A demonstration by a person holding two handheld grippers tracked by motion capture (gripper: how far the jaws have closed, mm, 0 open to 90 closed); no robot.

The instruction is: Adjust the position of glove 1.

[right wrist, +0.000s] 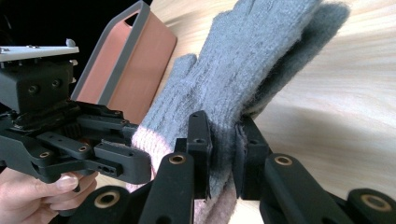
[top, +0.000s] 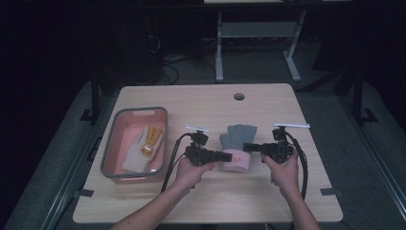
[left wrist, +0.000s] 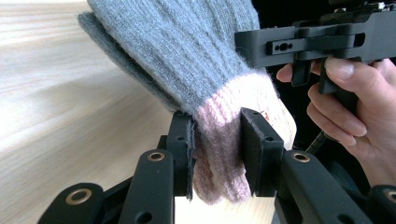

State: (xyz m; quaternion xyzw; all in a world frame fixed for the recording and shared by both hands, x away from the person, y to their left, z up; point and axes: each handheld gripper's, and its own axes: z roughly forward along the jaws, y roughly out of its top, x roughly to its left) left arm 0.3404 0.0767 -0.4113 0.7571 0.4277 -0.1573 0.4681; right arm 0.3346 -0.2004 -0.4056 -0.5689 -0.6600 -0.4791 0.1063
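A grey knitted glove [top: 238,136] with a pink cuff [top: 235,161] is held between both grippers above the middle of the wooden table [top: 206,103]. My left gripper [top: 229,155] is shut on the pink cuff [left wrist: 219,140] from the left. The right gripper [top: 247,147] is shut on the glove [right wrist: 243,84] from the right, near where grey meets pink. In the right gripper view a second grey layer lies behind the front one. The left gripper [left wrist: 217,140] and right gripper [right wrist: 223,140] both have knit pressed between their pads.
A pink bin with a grey rim [top: 115,125] stands at the left of the table; a white and yellow glove [top: 143,146] lies in it. A round cable hole [top: 239,96] sits near the far edge. A white desk frame [top: 253,43] stands beyond.
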